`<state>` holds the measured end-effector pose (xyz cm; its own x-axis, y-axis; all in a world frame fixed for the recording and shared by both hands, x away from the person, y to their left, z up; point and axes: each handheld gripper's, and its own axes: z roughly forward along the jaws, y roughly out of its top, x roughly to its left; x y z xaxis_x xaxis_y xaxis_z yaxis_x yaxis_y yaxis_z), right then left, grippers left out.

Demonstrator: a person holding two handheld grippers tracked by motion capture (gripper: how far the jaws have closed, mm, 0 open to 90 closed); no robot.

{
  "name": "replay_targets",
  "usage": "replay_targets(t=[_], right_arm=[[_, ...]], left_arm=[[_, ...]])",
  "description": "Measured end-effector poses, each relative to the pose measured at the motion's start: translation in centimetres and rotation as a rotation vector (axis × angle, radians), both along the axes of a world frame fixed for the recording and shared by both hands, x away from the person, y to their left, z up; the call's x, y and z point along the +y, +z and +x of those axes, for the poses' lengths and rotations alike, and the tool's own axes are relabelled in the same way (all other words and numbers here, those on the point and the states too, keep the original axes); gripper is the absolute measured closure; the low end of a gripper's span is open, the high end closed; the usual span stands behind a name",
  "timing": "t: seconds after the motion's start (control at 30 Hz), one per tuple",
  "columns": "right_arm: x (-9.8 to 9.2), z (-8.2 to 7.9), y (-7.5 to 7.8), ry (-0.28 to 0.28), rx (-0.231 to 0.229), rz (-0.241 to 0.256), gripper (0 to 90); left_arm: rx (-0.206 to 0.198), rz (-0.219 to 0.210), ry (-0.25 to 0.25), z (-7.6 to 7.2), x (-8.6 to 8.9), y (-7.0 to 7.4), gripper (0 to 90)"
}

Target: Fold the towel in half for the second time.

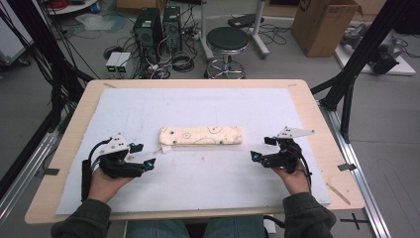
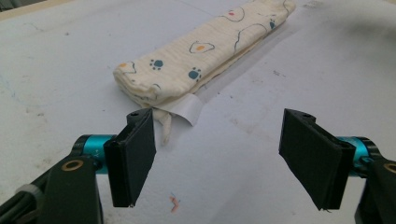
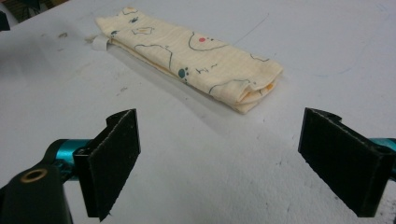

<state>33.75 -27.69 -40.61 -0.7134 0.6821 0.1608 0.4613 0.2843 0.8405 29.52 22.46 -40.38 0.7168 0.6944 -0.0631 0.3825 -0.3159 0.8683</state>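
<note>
Even, soft overhead light across my table [image 1: 317, 129]; shadows stay faint, no glare. My high view looks grainy, close views sharper.

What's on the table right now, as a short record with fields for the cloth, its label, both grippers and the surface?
cloth: folded cream cloth, printed pattern, lying flat mid-table
label: white tag sticking out at the cloth's left end
left gripper: left gripper open, short of the cloth, holding nothing
right gripper: right gripper open, short of the cloth, holding nothing
surface: white sheet over a wooden table
</note>
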Motion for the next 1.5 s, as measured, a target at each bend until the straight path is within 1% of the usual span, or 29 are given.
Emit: replay_targets(t=[0.07,0.13,0.27,0.33,0.47,0.5,0.57,0.7,0.87,0.97,1.13,1.2,1.27,1.3,1.33,1.43,1.47,1.5], right_arm=[[-0.1,-0.3,-0.1,0.001,-0.003,0.001,12.1],[-0.2,-0.5,-0.2,0.000,-0.009,-0.005,12.0],[-0.3,-1.2,-0.3,0.003,-0.006,-0.013,12.1],[-0.4,-1.4,-0.3,0.005,-0.018,-0.013,12.0],[-0.6,-1.9,-0.4,0.006,-0.021,-0.022,12.1],[-0.7,-2.1,-0.5,0.007,-0.018,-0.023,12.0],[-0.9,-2.3,-0.5,0.006,-0.027,-0.028,12.1],[-1.4,-3.0,-0.6,0.000,-0.028,-0.026,12.0],[-2.0,-3.9,-0.6,-0.007,-0.033,-0.025,12.0],[-2.3,-4.4,-0.8,-0.012,-0.033,-0.030,12.0],[-3.0,-4.9,-1.1,-0.027,-0.030,-0.032,12.0],[-3.2,-5.0,-1.1,-0.031,-0.033,-0.038,12.0],[-3.3,-5.1,-1.2,-0.030,-0.033,-0.039,12.0],[-3.3,-5.2,-1.2,-0.033,-0.027,-0.037,12.0],[-3.3,-5.1,-1.2,-0.028,-0.033,-0.039,12.0],[-3.1,-5.1,-1.3,-0.026,-0.033,-0.046,12.0],[-3.1,-5.1,-1.3,-0.020,-0.039,-0.052,12.0],[-3.0,-5.0,-1.3,-0.018,-0.038,-0.052,12.0]], left_arm=[[0.000,0.004,0.005,-0.2,0.2,-0.1,26.8],[0.000,-0.002,0.009,-0.4,0.5,-0.2,26.7],[-0.004,0.001,0.011,-1.0,0.6,-0.3,26.4],[-0.005,0.010,0.010,-1.4,0.7,-0.4,26.3],[-0.005,0.039,0.018,-2.0,0.7,-0.7,26.3],[-0.007,0.039,0.023,-2.1,0.7,-0.8,26.3],[-0.009,0.045,0.026,-2.4,0.7,-0.8,26.3],[-0.012,0.040,0.032,-2.8,0.9,-0.7,26.2],[-0.012,0.047,0.027,-3.4,0.9,-0.7,26.2],[-0.016,0.044,0.024,-3.6,0.9,-0.7,26.2],[-0.020,0.063,0.029,-3.6,1.1,-1.0,26.3],[-0.014,0.078,0.036,-3.5,1.4,-1.3,26.3],[-0.002,0.076,0.045,-3.4,1.8,-1.5,26.3],[-0.001,0.068,0.050,-3.3,1.8,-1.6,26.3],[-0.001,0.061,0.056,-3.3,1.9,-1.6,26.3],[-0.010,0.056,0.055,-3.3,1.9,-1.6,26.3],[-0.014,0.054,0.054,-3.3,1.9,-1.6,26.3],[-0.017,0.061,0.049,-3.3,1.9,-1.5,26.3]])
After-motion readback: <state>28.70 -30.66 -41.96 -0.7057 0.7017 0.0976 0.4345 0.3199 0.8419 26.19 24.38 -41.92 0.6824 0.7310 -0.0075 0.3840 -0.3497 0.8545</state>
